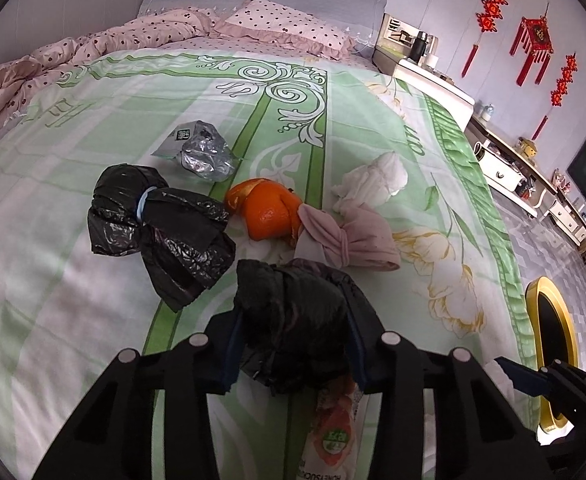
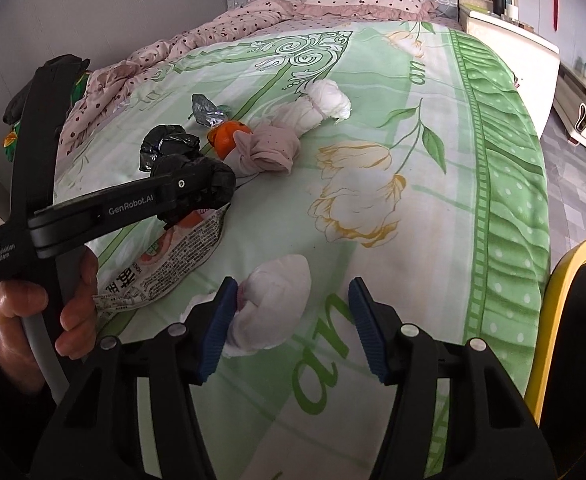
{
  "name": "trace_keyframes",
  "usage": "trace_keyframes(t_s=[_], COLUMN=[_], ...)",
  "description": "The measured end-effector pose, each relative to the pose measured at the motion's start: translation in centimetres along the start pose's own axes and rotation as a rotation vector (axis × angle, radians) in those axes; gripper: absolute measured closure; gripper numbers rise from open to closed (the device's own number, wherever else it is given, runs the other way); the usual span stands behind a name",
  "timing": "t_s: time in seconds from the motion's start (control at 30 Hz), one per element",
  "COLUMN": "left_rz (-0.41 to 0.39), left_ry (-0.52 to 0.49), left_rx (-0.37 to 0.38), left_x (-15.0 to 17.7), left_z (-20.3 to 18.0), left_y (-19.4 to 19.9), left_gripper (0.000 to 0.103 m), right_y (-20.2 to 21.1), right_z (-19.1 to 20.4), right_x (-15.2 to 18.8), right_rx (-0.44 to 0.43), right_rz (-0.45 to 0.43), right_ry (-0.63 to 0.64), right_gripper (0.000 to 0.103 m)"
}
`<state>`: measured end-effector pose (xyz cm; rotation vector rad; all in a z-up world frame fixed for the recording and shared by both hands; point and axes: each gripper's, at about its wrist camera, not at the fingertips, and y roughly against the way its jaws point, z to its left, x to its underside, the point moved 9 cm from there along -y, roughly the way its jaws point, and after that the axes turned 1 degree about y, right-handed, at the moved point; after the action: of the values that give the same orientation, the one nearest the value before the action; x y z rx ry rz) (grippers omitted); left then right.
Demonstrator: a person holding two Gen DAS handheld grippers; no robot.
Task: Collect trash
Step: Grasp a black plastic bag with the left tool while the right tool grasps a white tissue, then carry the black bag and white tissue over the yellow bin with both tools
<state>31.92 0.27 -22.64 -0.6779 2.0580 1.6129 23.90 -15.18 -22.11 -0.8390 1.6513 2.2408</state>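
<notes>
My left gripper (image 1: pixel 293 344) is shut on a crumpled black plastic bag (image 1: pixel 293 312), held just above the bed over a printed snack wrapper (image 1: pixel 333 436); it also shows in the right wrist view (image 2: pixel 209 188). Ahead lie a tied black bag (image 1: pixel 153 216), a silver foil wrapper (image 1: pixel 203 152), an orange peel (image 1: pixel 267 210), a knotted pink cloth (image 1: pixel 345 240) and a white tissue wad (image 1: pixel 377 180). My right gripper (image 2: pixel 293 320) is open, its jaws around a white tissue ball (image 2: pixel 273 304) that touches the left pad.
All lies on a green floral bedspread (image 2: pixel 413 184). A yellow-rimmed bin (image 2: pixel 573 320) stands beside the bed at the right. Pink dotted bedding (image 1: pixel 133 36) is piled at the head. White cabinets (image 1: pixel 505 160) line the right wall.
</notes>
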Motion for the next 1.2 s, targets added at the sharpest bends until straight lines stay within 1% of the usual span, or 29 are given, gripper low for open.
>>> trace_keyframes(t_s=[0.13, 0.17, 0.3, 0.4, 0.67, 0.9, 1.2], left_rz=[-0.001, -0.001, -0.009, -0.019, -0.056, -0.097, -0.155], left_ry=[0.014, 0.018, 0.042, 0.049, 0.058, 0.043, -0.005], left_rx=[0.017, 0.021, 0.038, 0.043, 0.042, 0.029, 0.038], left_x=[-0.1, -0.1, -0.3, -0.5, -1.1, -1.7, -2.3], left_z=[0.3, 0.4, 0.8, 1.1, 1.9, 1.9, -0.5], left_y=[0.2, 0.3, 0.8, 1.5, 3.7, 6.0, 9.4], left_gripper=[0.067, 0.067, 0.069, 0.069, 0.07, 0.07, 0.07], right_y=[-0.5, -0.6, -1.1, -0.9, 0.6, 3.6, 8.1], right_z=[1.1, 1.4, 1.8, 1.9, 2.1, 1.7, 0.3], right_x=[-0.3, -0.3, -0.6, -0.6, -0.9, -1.6, -2.3], right_rx=[-0.004, -0.011, -0.003, 0.0, 0.004, 0.009, 0.021], right_rz=[0.012, 0.018, 0.031, 0.021, -0.022, -0.081, -0.16], right_ry=[0.036, 0.043, 0.054, 0.054, 0.049, 0.033, -0.006], right_gripper=[0.066, 0.071, 0.075, 0.077, 0.079, 0.079, 0.079])
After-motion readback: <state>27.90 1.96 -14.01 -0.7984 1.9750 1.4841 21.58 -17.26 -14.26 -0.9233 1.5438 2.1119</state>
